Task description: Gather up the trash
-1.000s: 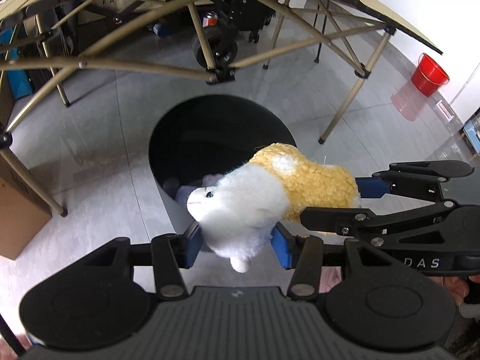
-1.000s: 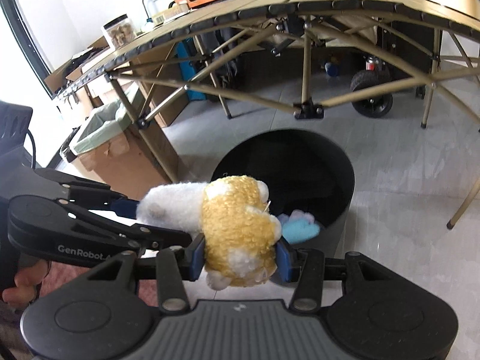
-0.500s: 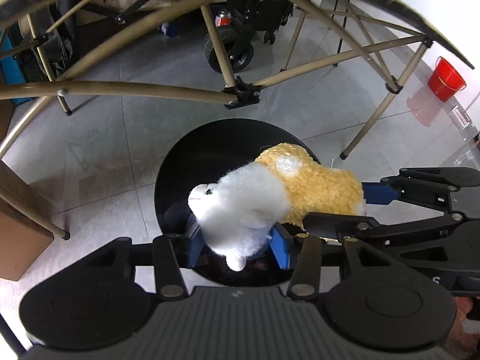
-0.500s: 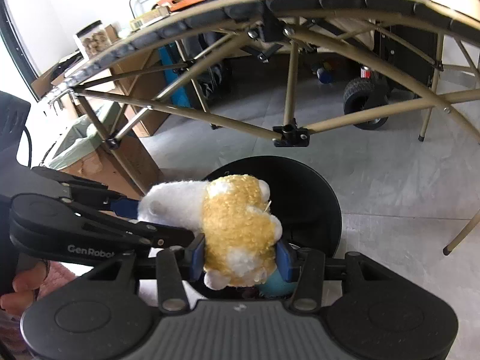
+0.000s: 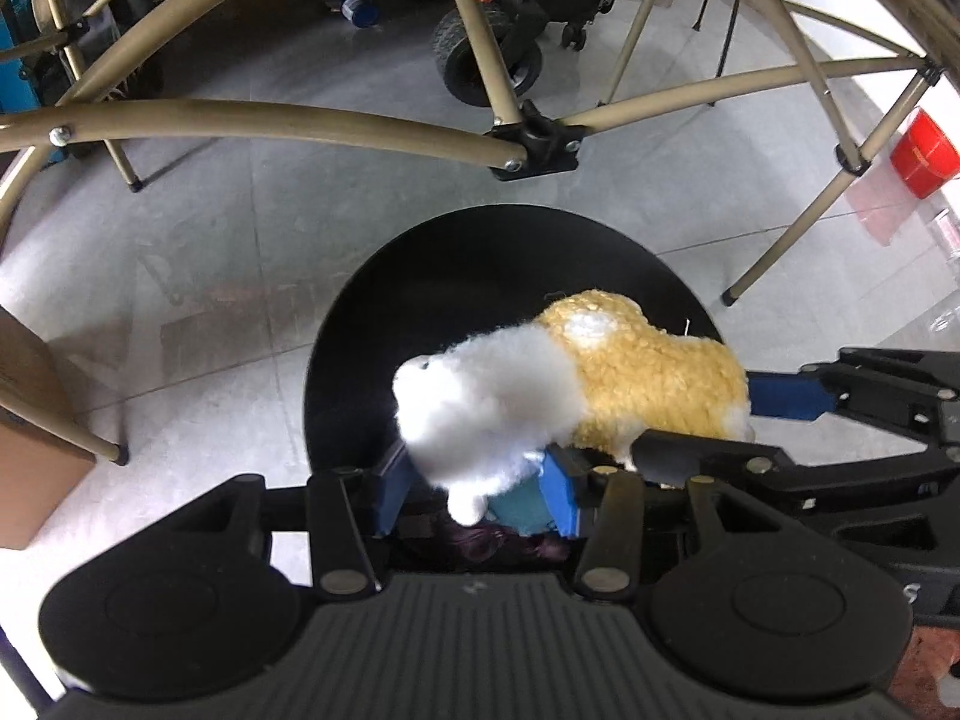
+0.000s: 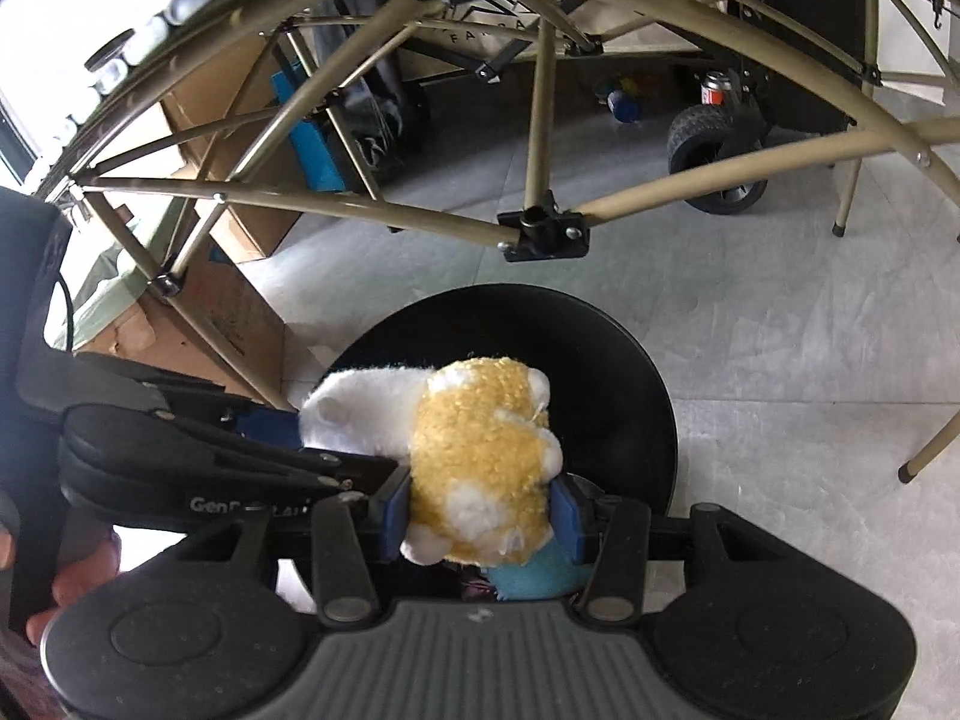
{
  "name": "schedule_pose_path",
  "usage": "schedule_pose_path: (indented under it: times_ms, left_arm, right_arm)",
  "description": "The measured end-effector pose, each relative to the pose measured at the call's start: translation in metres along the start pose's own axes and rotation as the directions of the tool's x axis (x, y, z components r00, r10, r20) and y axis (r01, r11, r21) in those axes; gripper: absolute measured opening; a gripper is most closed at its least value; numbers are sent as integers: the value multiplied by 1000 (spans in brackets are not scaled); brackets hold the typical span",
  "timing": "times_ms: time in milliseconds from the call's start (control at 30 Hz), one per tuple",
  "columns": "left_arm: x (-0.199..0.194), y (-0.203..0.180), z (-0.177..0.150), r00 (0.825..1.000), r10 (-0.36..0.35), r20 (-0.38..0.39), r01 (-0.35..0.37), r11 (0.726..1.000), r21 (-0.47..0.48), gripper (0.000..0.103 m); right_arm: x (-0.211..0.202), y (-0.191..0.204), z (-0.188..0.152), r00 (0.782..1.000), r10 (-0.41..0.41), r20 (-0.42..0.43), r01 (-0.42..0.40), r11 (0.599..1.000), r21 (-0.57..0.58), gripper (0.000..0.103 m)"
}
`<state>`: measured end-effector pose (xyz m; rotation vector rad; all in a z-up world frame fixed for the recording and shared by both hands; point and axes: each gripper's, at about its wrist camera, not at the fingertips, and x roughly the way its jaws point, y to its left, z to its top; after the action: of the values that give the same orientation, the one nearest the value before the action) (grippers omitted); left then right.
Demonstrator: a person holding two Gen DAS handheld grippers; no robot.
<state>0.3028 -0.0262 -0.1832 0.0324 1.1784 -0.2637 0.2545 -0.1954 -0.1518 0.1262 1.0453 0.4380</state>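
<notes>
A white and yellow plush toy (image 5: 564, 384) is held by both grippers directly above the open black bin (image 5: 456, 276). My left gripper (image 5: 474, 489) is shut on its white end. My right gripper (image 6: 480, 519) is shut on its yellow end (image 6: 480, 456). The bin (image 6: 606, 372) also shows in the right wrist view, with a blue item (image 6: 528, 579) and dark scraps inside, partly hidden under the toy. The blue item also shows in the left wrist view (image 5: 519, 507).
The tan folding table frame (image 5: 360, 126) crosses just beyond the bin, with a black joint (image 5: 537, 141). A table leg (image 5: 774, 240) stands right of the bin. A cardboard box (image 6: 198, 312) stands left. A red bucket (image 5: 921, 150) and a wheeled cart (image 5: 480, 60) stand farther off.
Both grippers moved forward and tilted down with the toy. It went from the bin's near edge to over the bin's opening. The grip on the toy is unchanged.
</notes>
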Motion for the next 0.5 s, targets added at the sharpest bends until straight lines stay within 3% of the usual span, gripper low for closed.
schedule_pose_path:
  times_ms: [67, 133, 200, 367, 500]
  left_arm:
    - [-1, 0, 0, 999, 41, 10, -41, 999, 1, 67]
    - [-4, 3, 0, 996, 85, 18, -85, 996, -13, 87]
    - [-8, 6, 1, 987, 160, 24, -159, 987, -35, 96]
    - [-13, 9, 2, 970, 239, 51, -237, 970, -52, 102]
    - [-16, 8, 0, 964, 256, 68, -252, 966, -54, 103]
  right_arm:
    - [-1, -3, 0, 1000, -11, 4, 11, 1000, 12, 62]
    - [-4, -6, 0, 999, -44, 12, 43, 999, 16, 90]
    - [-5, -10, 1, 998, -54, 11, 54, 998, 29, 100]
    - [-6, -13, 2, 998, -67, -1, 67, 997, 36, 103]
    - [-6, -12, 2, 998, -64, -10, 64, 997, 36, 103]
